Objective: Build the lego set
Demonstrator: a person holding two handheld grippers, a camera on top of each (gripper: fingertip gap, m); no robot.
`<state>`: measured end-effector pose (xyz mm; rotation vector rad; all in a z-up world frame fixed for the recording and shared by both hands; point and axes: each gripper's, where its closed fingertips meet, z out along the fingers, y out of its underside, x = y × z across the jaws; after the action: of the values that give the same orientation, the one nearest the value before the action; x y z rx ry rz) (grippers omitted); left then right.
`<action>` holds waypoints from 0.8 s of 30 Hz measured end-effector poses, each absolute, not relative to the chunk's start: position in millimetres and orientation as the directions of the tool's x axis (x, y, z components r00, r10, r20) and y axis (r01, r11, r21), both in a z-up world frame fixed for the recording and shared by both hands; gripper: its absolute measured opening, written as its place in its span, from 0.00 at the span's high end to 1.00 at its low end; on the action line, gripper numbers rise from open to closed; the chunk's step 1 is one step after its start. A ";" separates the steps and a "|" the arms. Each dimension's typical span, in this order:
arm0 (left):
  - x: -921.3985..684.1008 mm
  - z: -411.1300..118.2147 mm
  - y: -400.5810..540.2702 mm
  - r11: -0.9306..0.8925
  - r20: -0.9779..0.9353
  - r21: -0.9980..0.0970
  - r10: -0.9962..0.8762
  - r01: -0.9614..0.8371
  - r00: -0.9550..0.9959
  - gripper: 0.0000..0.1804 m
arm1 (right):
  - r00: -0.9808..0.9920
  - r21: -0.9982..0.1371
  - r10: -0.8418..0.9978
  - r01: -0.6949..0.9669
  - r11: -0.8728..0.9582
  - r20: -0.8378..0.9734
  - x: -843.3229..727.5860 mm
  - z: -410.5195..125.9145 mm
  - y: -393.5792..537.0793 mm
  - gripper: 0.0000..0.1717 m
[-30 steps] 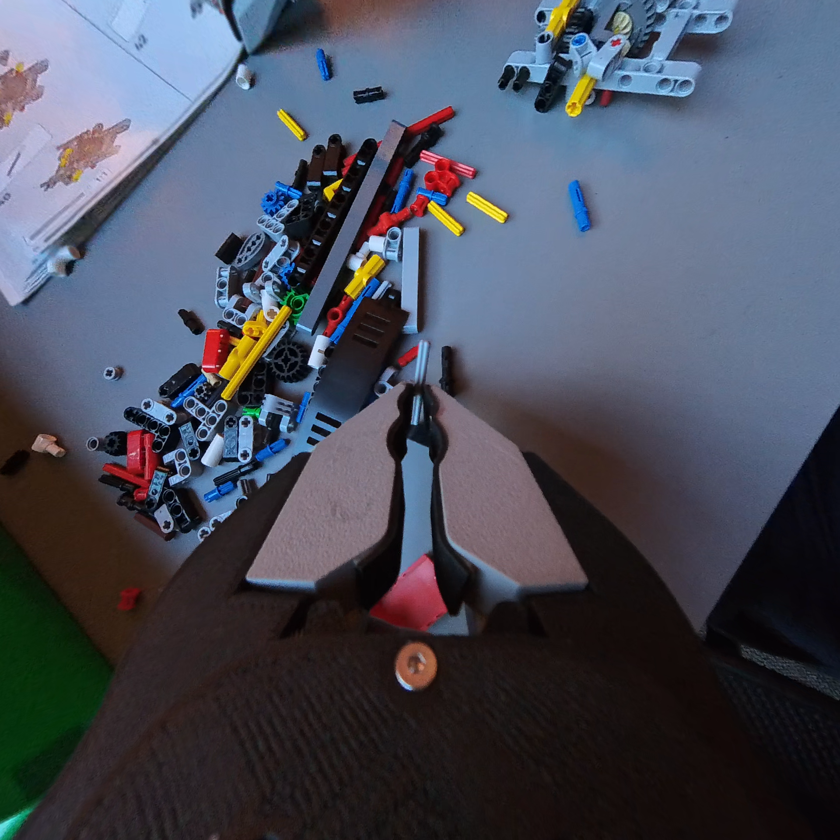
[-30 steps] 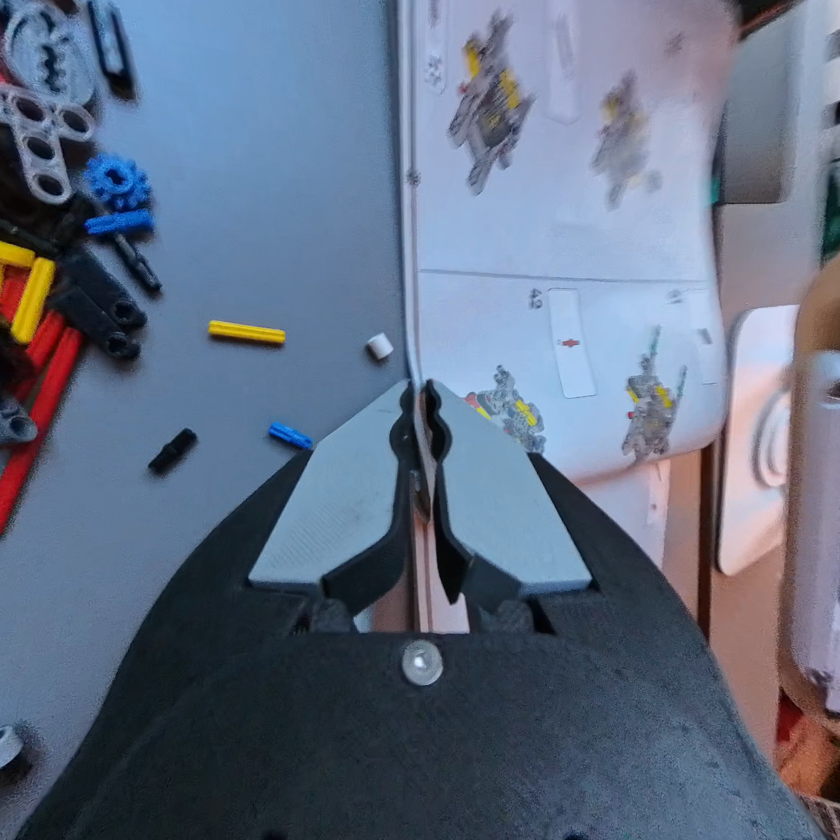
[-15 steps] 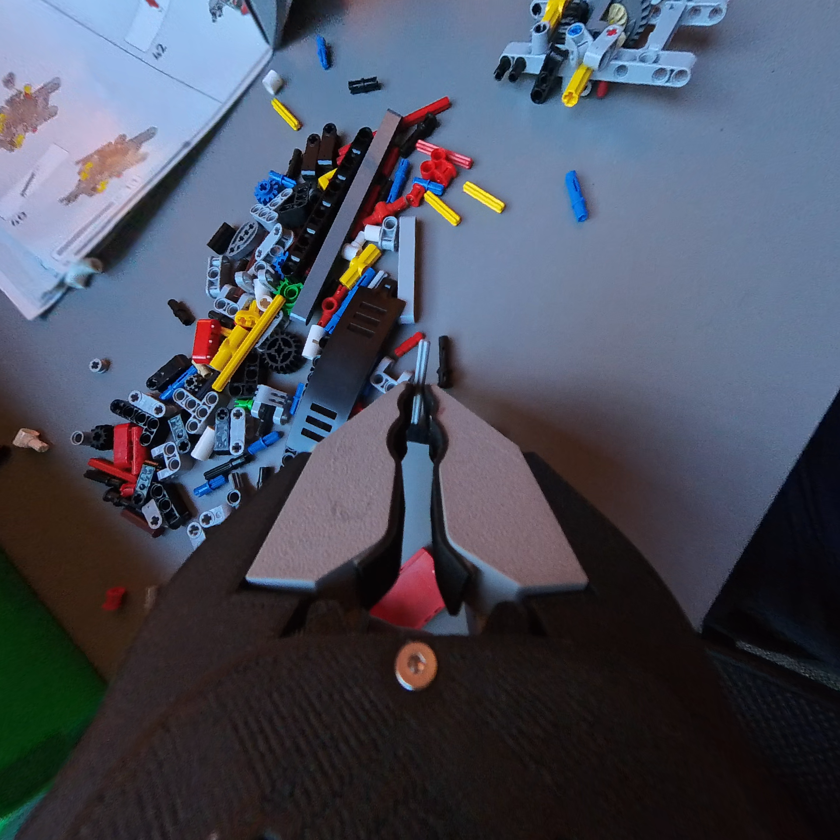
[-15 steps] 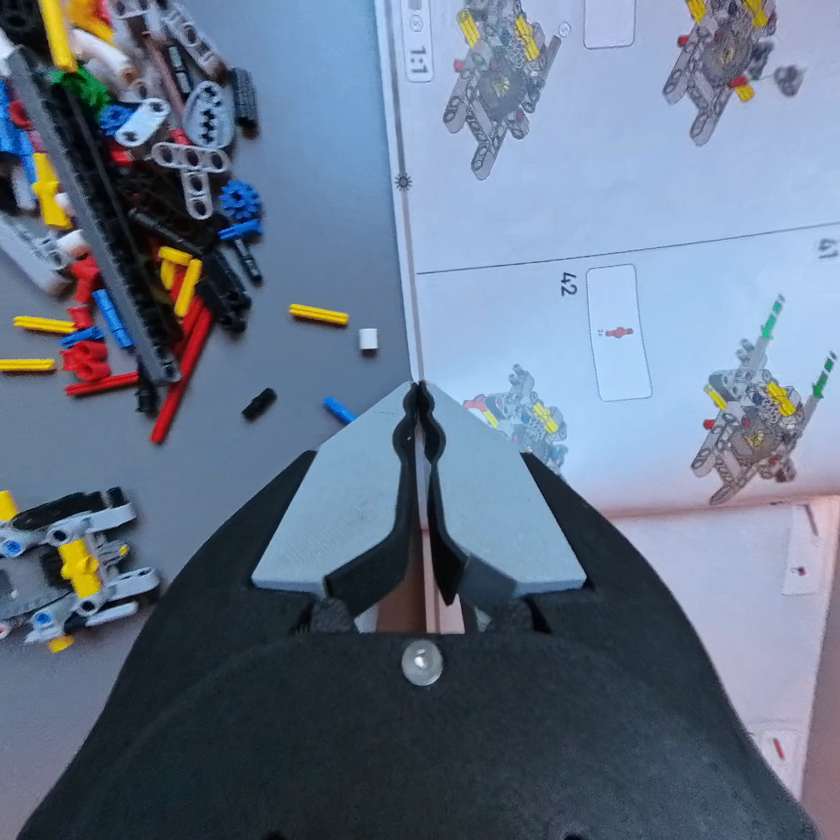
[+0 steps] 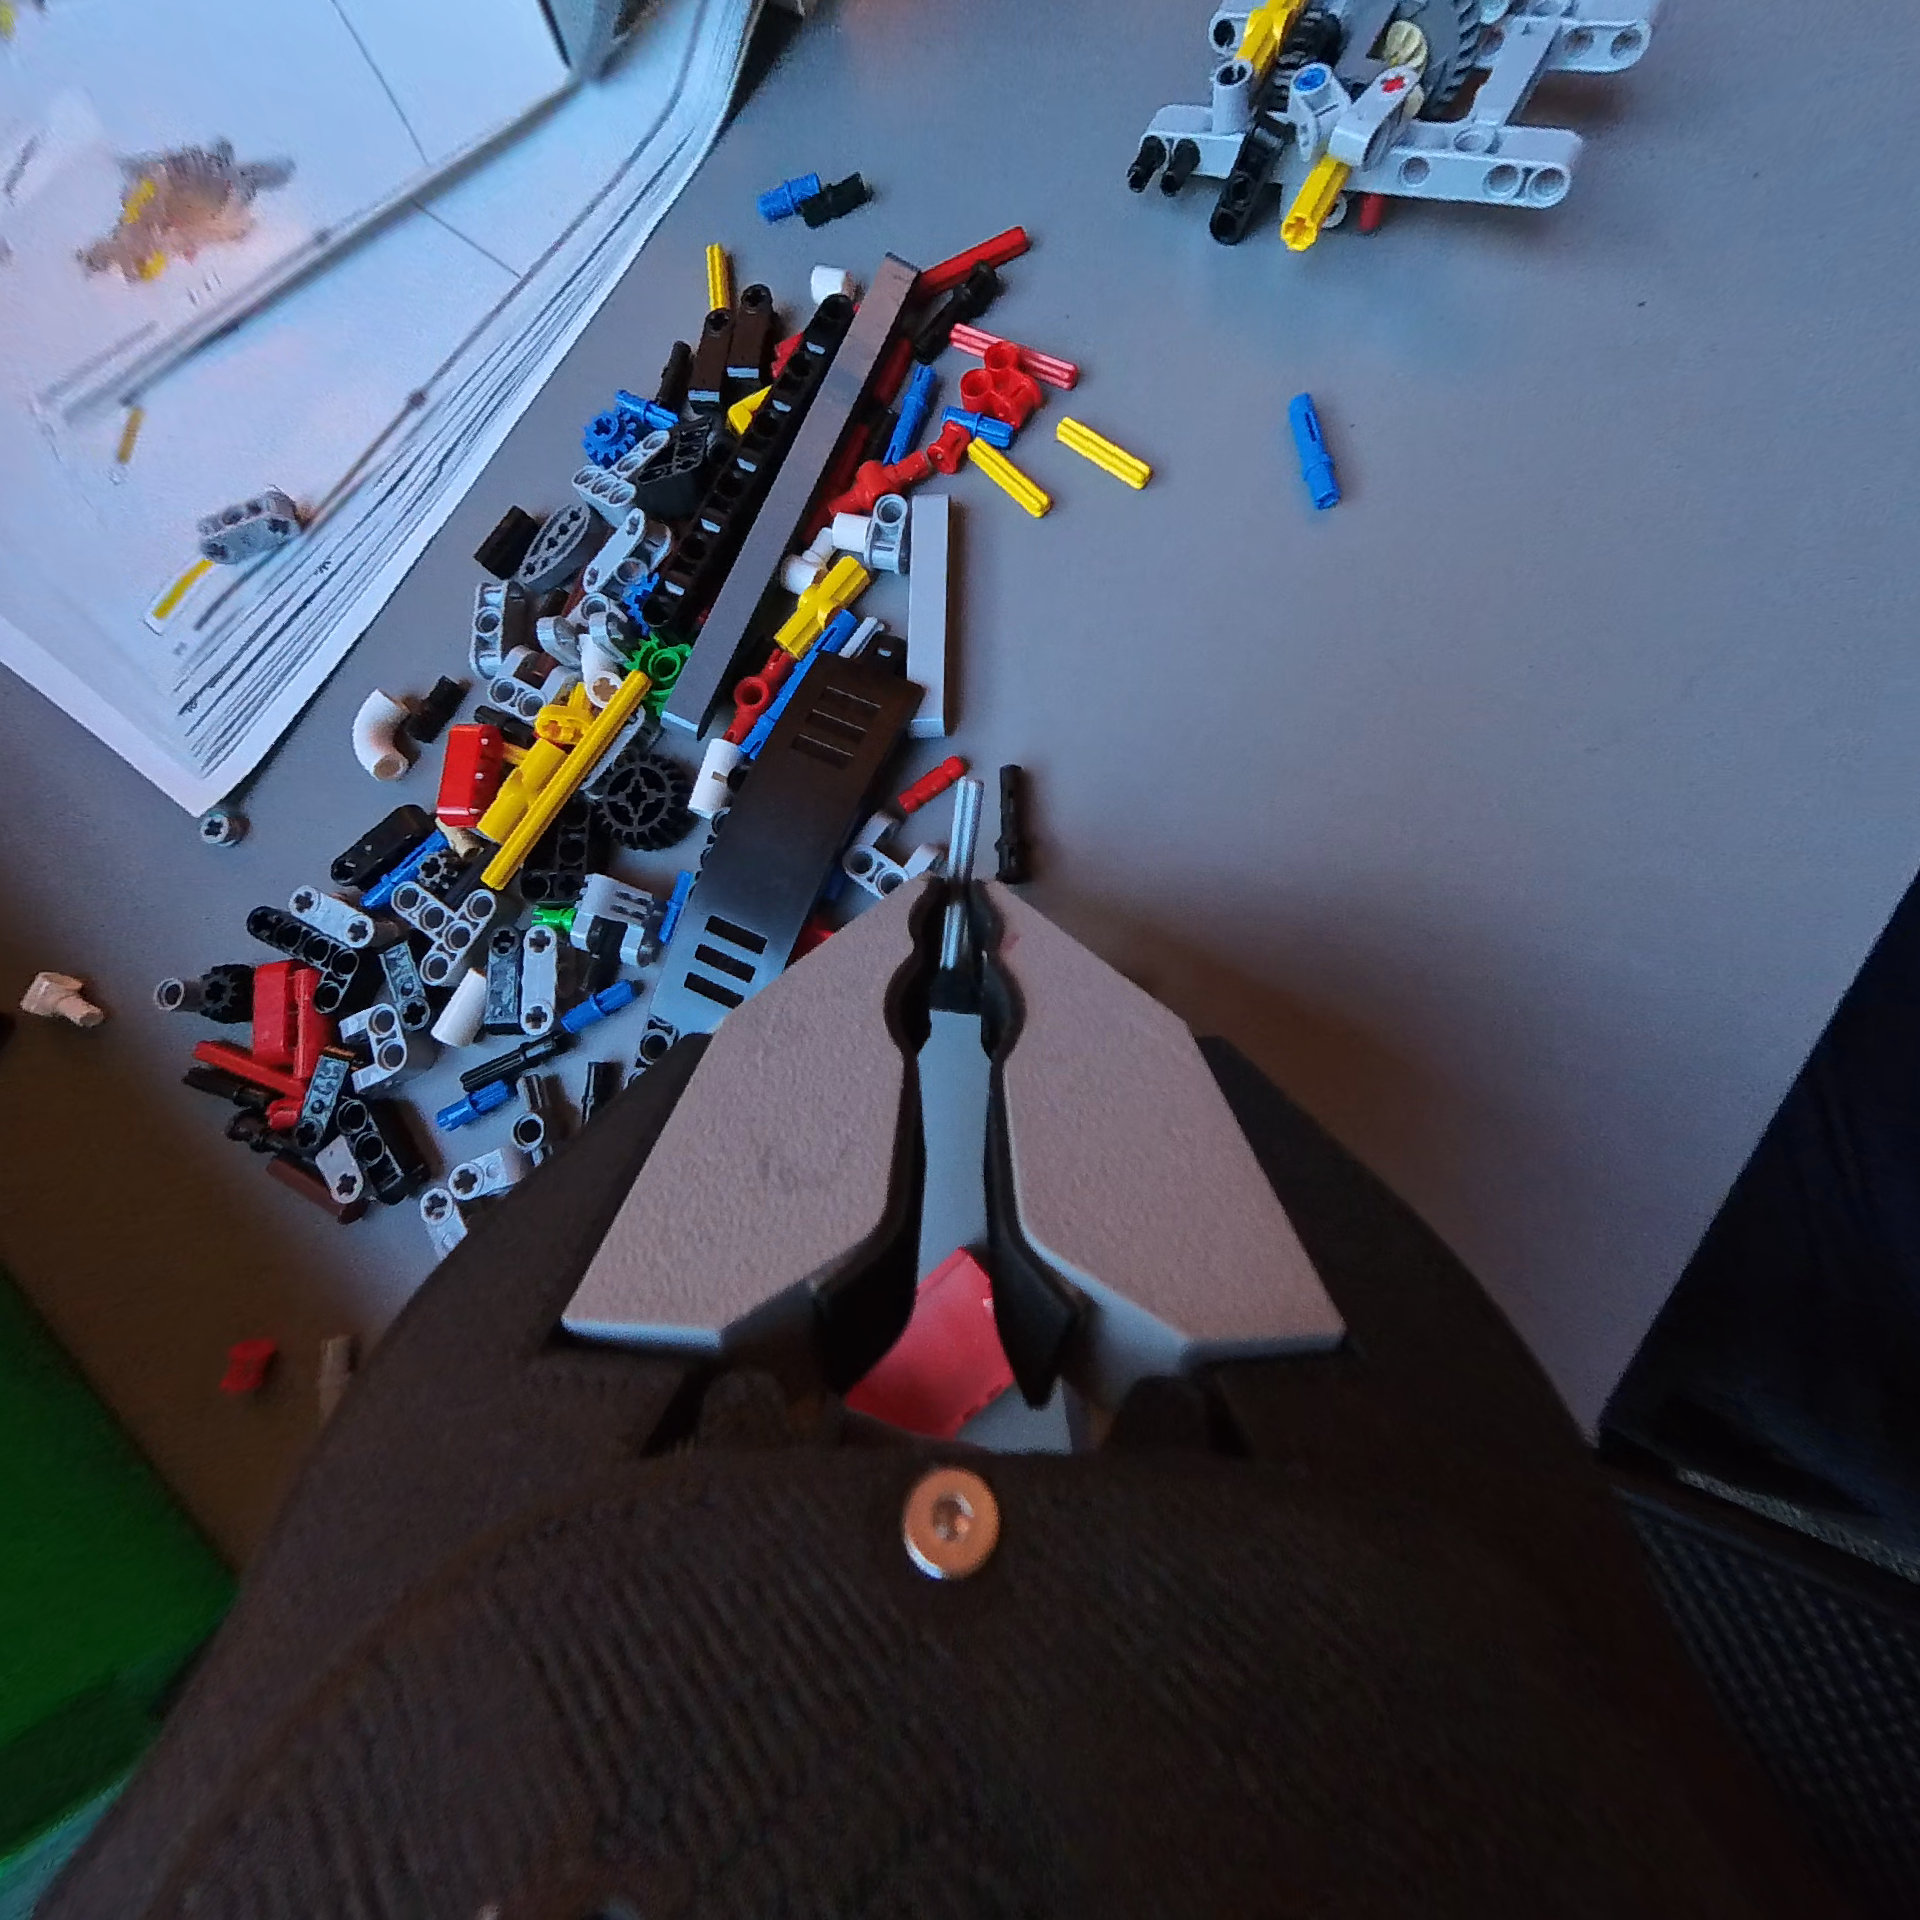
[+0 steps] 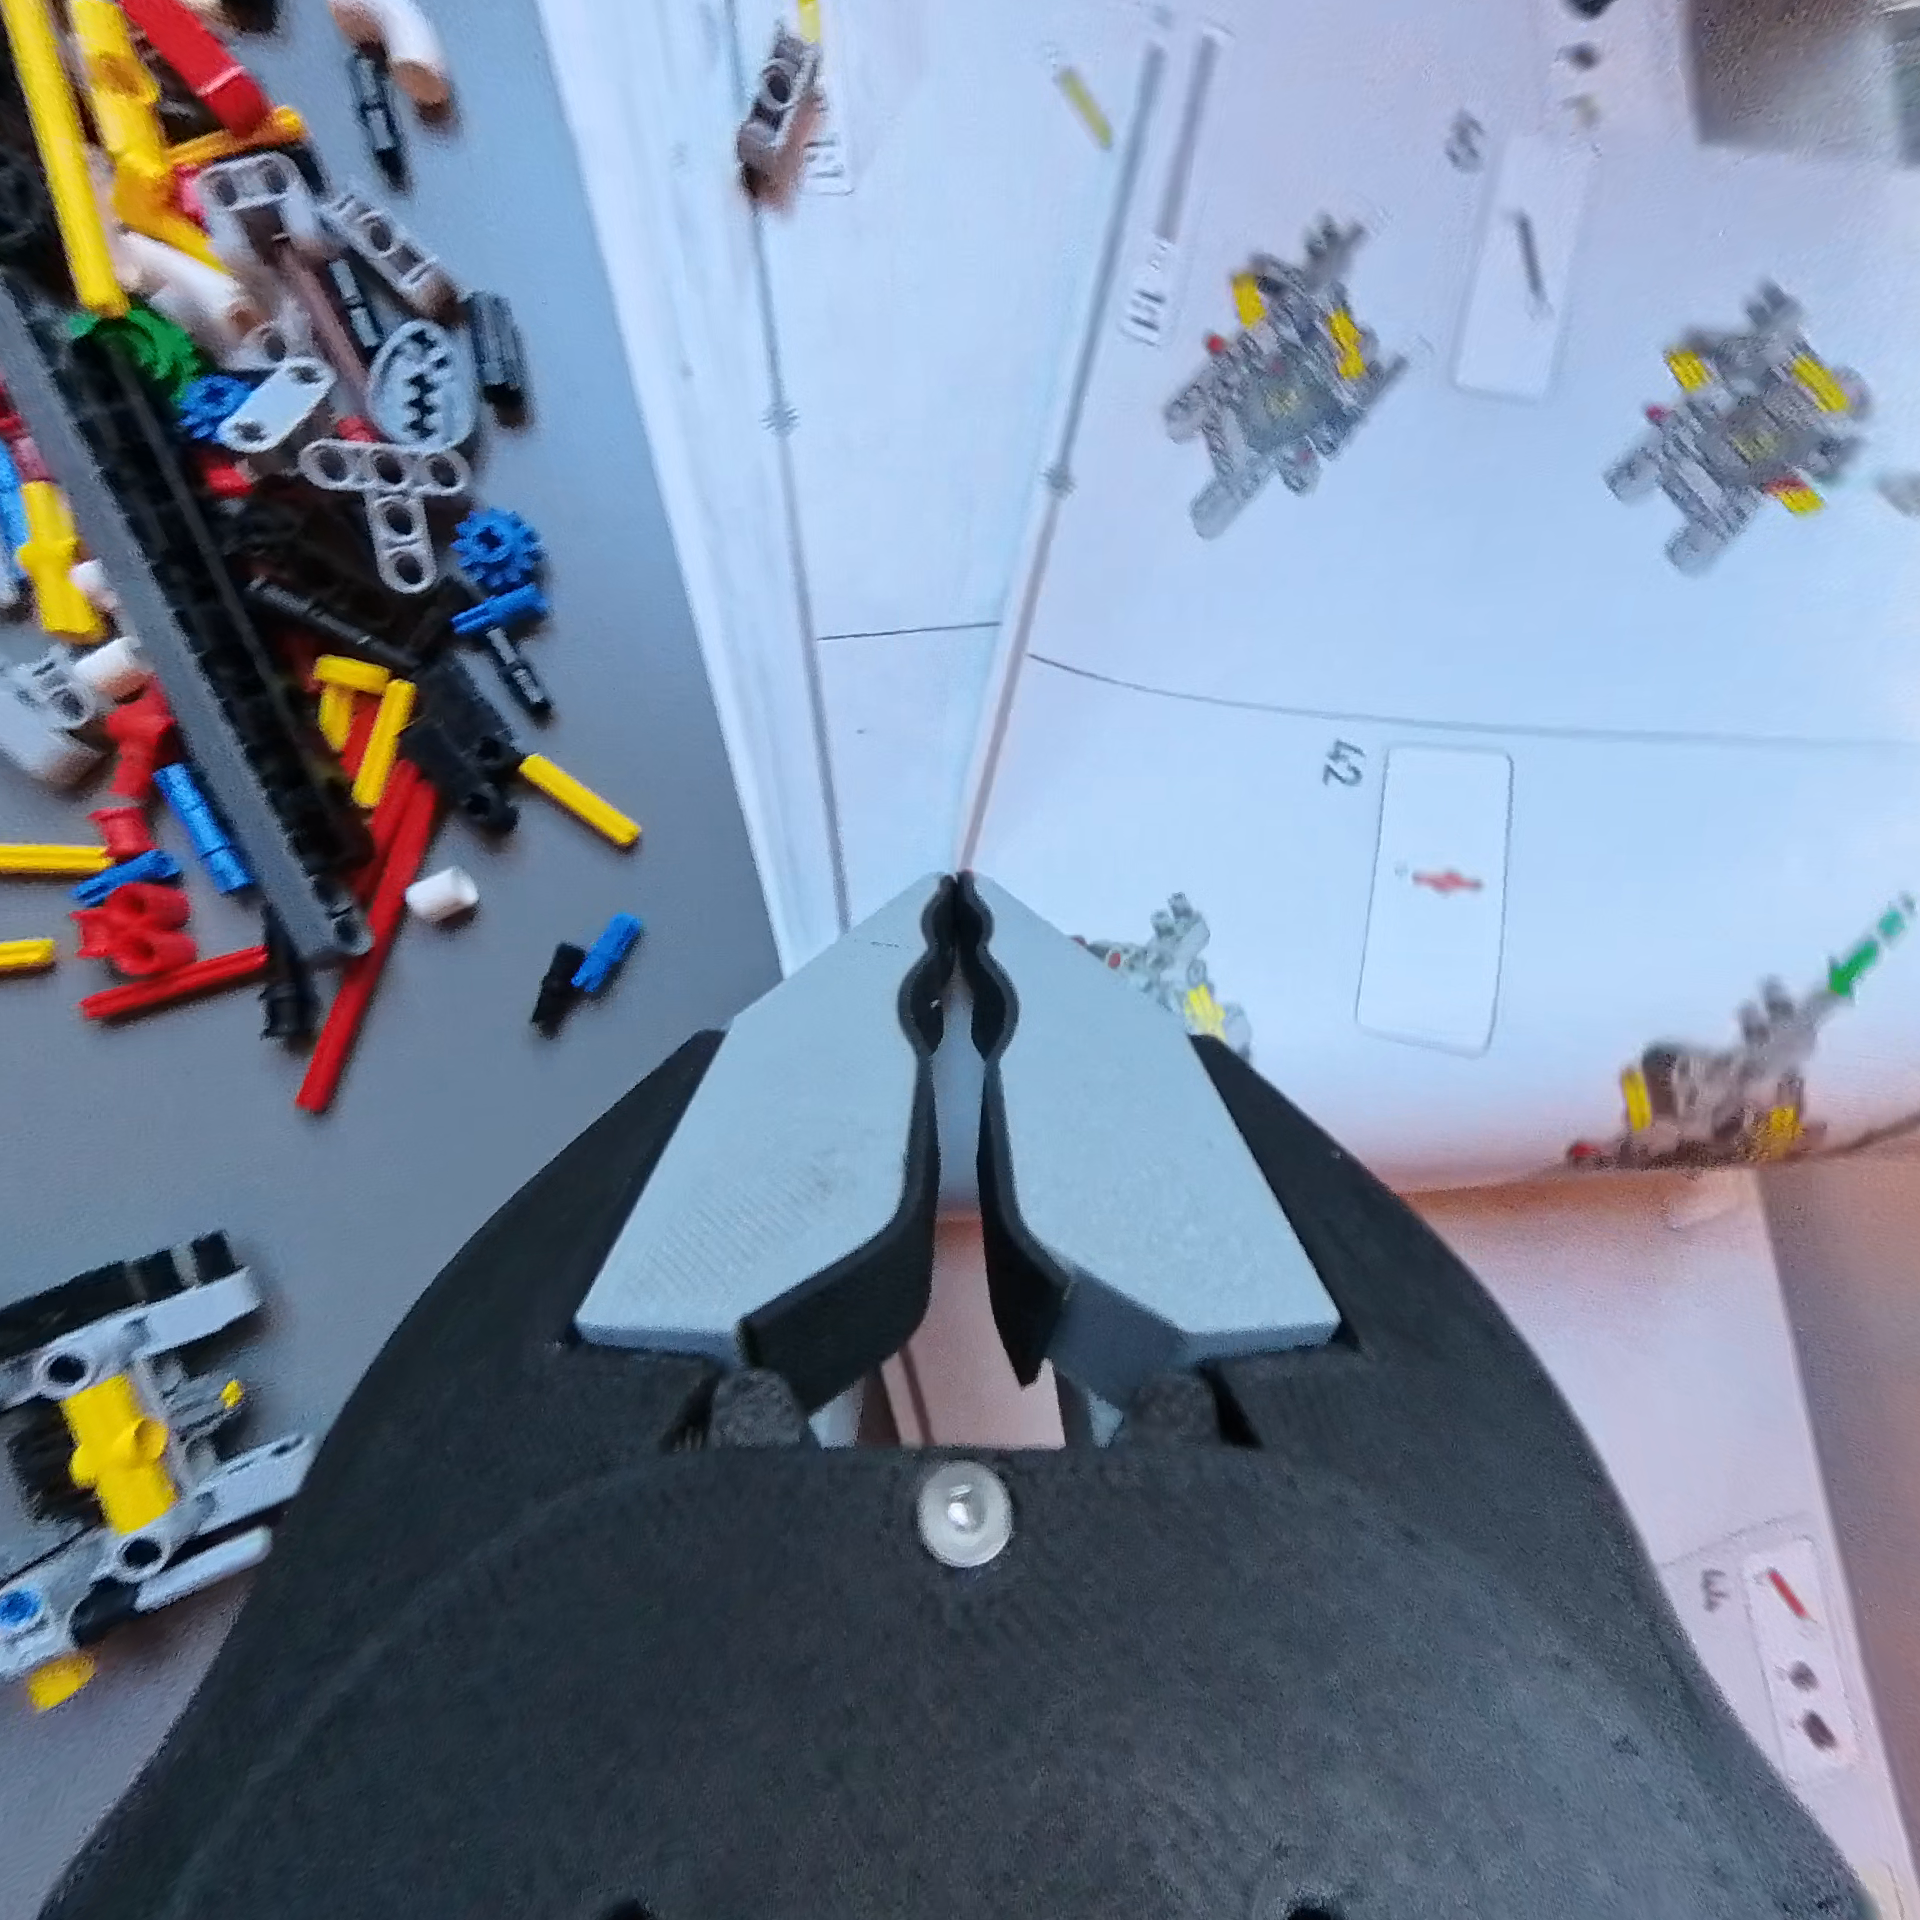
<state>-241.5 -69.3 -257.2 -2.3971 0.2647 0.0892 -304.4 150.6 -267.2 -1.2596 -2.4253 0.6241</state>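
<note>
My left gripper (image 5: 958, 896) is shut on a thin light-grey axle (image 5: 964, 826) that sticks out forward from the fingertips. It hovers above the near right edge of a pile of loose building pieces (image 5: 675, 644) on the grey table (image 5: 1455, 727). My right gripper (image 6: 956, 881) is shut on the edge of a page (image 6: 1039, 540) of the open instruction booklet (image 6: 1455, 644). The page stands lifted and curves away above the tips. The booklet also shows in the left wrist view (image 5: 208, 312), at the upper left.
A partly built grey, black and yellow model (image 5: 1371, 125) lies at the far right of the table; it also shows in the right wrist view (image 6: 114, 1455). A loose blue pin (image 5: 1311, 449) and yellow axles lie between. A dark object (image 5: 1818, 1247) stands at the right, a green surface (image 5: 83, 1558) low left. My left gripper is the nearer one to the loose blue pin (image 5: 1311, 449): about 11 cm, against 20 cm.
My right gripper has stayed shut on the page and carried it across the booklet toward the pile. My left gripper has kept its hold on the grey axle and hardly moved.
</note>
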 end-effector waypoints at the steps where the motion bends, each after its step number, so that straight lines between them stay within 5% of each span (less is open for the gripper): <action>1: -241.4 -257.1 -69.4 -0.725 -0.134 -0.655 -0.165 -0.212 0.977 0.99 | -0.539 -0.525 0.836 0.684 0.506 0.105 -307.4 -266.6 152.6 1.00; 11: -240.8 -259.7 -70.6 -0.726 -0.126 -0.655 -0.168 -0.209 0.978 0.99 | -0.579 -0.582 0.813 0.681 0.445 -0.056 -296.4 -269.0 129.1 1.00; 15: -240.4 -259.2 -70.9 -0.725 -0.128 -0.656 -0.169 -0.211 0.977 0.99 | -0.729 -0.612 0.647 0.621 0.489 -0.223 -267.1 -258.2 87.2 1.00; 18: -241.4 -259.3 -71.2 -0.725 -0.125 -0.657 -0.166 -0.207 0.978 0.99 | -0.731 -0.586 0.679 0.582 0.564 -0.072 -276.9 -263.6 93.8 0.99; 24: -240.8 -257.5 -71.6 -0.719 -0.131 -0.661 -0.168 -0.213 0.977 0.99 | -0.771 -0.711 0.617 0.523 0.471 -0.158 -289.0 -232.2 55.2 0.93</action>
<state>-240.8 -71.6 -257.5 -2.3886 0.2646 0.0797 -289.0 55.2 -232.2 -1.0083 -2.5893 1.1863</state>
